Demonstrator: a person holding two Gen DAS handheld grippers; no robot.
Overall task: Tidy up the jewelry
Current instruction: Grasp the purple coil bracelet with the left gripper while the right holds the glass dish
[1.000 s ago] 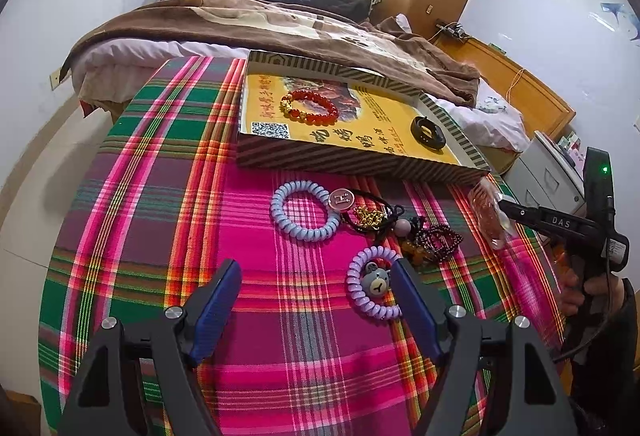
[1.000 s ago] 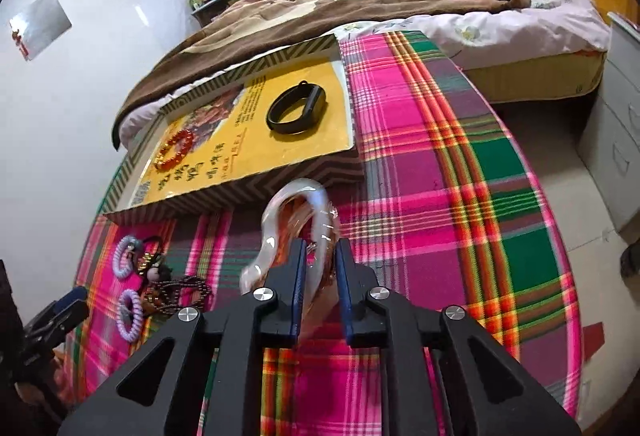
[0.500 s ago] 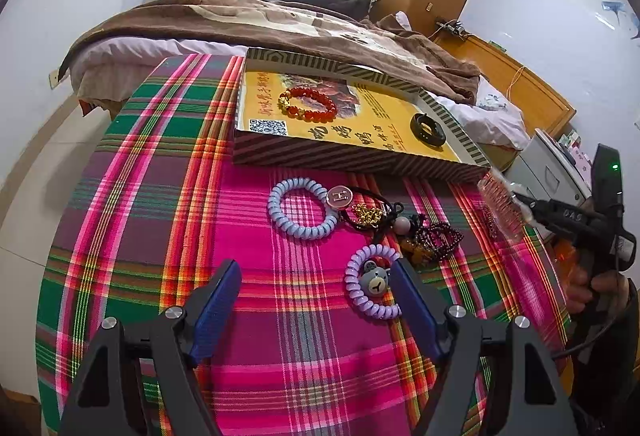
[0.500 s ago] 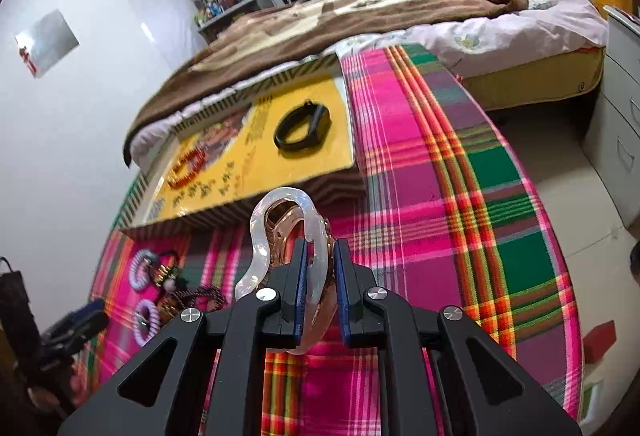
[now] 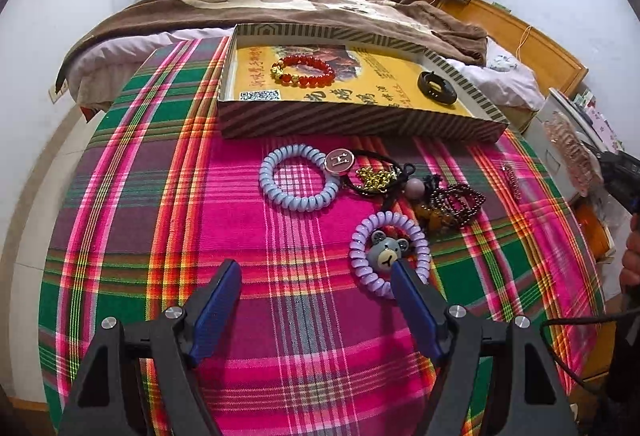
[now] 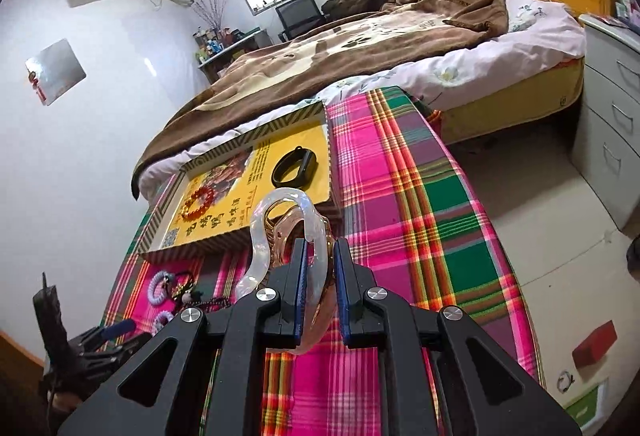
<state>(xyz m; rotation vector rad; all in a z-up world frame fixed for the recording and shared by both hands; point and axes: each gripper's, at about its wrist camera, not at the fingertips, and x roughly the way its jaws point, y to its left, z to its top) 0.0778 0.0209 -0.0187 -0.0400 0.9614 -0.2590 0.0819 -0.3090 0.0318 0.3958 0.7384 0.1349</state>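
Over the right side of the counter (image 6: 420,196), my right gripper (image 6: 320,268) is clenched on a clear glassy bangle (image 6: 280,212) with a coppery, amber-ish piece bunched inside it. Compared with a second ago it's been lifted clear of the plaid cloth and carried closer to the striped box (image 6: 240,240), so I'd guess this is the carry leg and the drop-off comes next. That box already holds a red bead bracelet (image 5: 303,70) and a black band (image 5: 437,87).

The bangle stands roughly on edge, its long axis running away from the gripper with the rounded end pointing up toward the box.

My left gripper (image 5: 316,278) hangs released, nothing between its fingers, right beside the purple bear hair tie (image 5: 389,255).
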